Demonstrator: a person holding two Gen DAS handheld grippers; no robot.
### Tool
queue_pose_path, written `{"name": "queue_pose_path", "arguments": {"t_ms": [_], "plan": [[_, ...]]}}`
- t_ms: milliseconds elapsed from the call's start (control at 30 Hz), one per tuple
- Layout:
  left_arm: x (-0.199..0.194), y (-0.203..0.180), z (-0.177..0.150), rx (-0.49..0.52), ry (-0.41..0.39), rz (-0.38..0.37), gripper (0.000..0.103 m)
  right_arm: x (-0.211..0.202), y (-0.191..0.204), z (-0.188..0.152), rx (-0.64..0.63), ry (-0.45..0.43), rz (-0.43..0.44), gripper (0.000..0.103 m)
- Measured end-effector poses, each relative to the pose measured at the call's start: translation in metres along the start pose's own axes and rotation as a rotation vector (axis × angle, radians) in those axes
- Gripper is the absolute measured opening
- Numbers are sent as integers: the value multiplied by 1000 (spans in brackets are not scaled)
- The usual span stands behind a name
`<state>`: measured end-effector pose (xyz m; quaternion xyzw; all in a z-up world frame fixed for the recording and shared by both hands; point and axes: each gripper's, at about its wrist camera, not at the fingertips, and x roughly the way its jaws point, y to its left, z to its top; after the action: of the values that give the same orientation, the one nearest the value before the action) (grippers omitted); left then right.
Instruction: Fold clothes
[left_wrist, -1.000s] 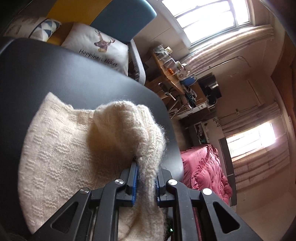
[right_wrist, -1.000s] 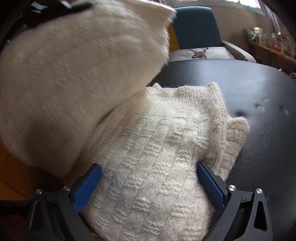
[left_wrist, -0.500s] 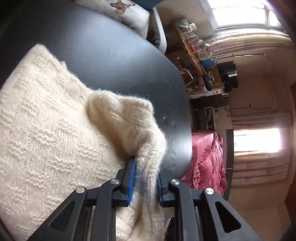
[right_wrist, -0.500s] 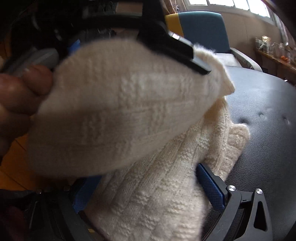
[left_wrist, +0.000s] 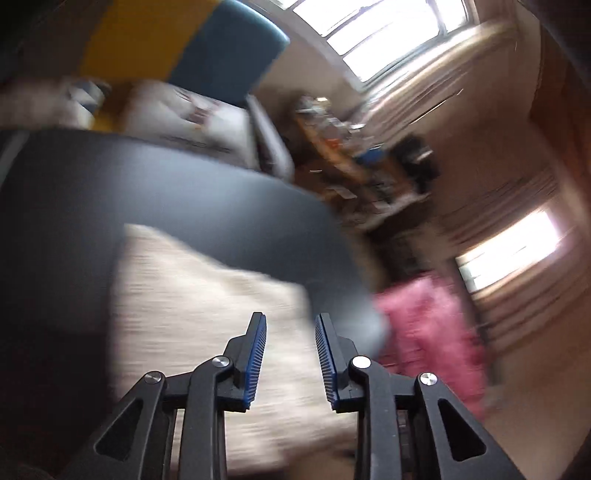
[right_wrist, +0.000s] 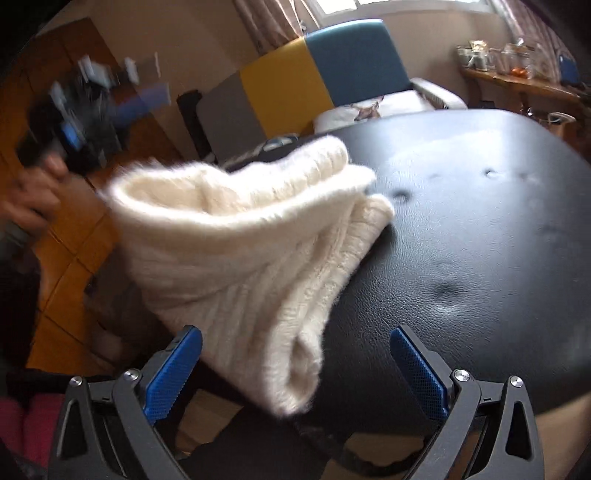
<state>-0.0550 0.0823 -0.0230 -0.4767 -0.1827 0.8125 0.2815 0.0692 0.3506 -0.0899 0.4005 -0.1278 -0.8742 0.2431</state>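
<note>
A cream knitted sweater (right_wrist: 258, 236) lies folded in a thick bundle on the black padded table (right_wrist: 480, 229), its near end hanging over the table's front edge. My right gripper (right_wrist: 295, 354) is open wide, with that hanging end between its blue pads but untouched. In the blurred left wrist view the sweater (left_wrist: 199, 314) lies flat ahead, and my left gripper (left_wrist: 290, 328) is open above it with nothing between its fingers. The right wrist view also shows the left gripper (right_wrist: 85, 118) as a blur, held up to the left by a hand (right_wrist: 33, 199).
Behind the table stands a yellow and blue chair (right_wrist: 332, 66) with a deer-print cushion (right_wrist: 373, 107). A wooden shelf (right_wrist: 517, 81) with jars is at the far right. Pink bedding (left_wrist: 428, 332) lies beyond the table's right edge. Orange wooden floor (right_wrist: 62, 280) shows left.
My left gripper has let go of the sweater's folded edge, opened and pulled away to the left. The lifted part now lies folded over the rest. The right gripper stayed open.
</note>
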Motion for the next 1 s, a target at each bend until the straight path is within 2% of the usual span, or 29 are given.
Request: {"name": "queue_pose_path", "arguments": {"t_ms": [33,67,200,300,433,533,600,667,733,867,1000], "plan": [[1,14,-10,7,4,65,27,-9,9,4,-12,-21,21,103],[0,25,-18,-8,5,90,27,-16,20,11,-30,-45,56,103],[-7,57,-49,-66,-31,74,26,-42,57,31,-157,-68,203,103],[-6,66,-59,-61,-46,38,26,-19,76,59,-235,-23,241,103],[2,69,-55,-85,-70,-28,26,38,82,77,-242,218,302,103],[20,59,-56,-37,-56,-58,26,51,78,56,-194,362,392,103],[36,49,-64,24,-27,-64,26,54,69,42,-169,391,415,103],[49,40,-71,81,-4,-68,26,60,45,14,-81,417,349,103],[53,36,-75,111,-9,-68,26,54,29,-9,-29,376,304,103],[51,28,-77,187,-16,-20,25,34,25,-18,51,264,274,103],[38,19,-81,230,-53,-19,25,23,9,6,126,177,212,103]]}}
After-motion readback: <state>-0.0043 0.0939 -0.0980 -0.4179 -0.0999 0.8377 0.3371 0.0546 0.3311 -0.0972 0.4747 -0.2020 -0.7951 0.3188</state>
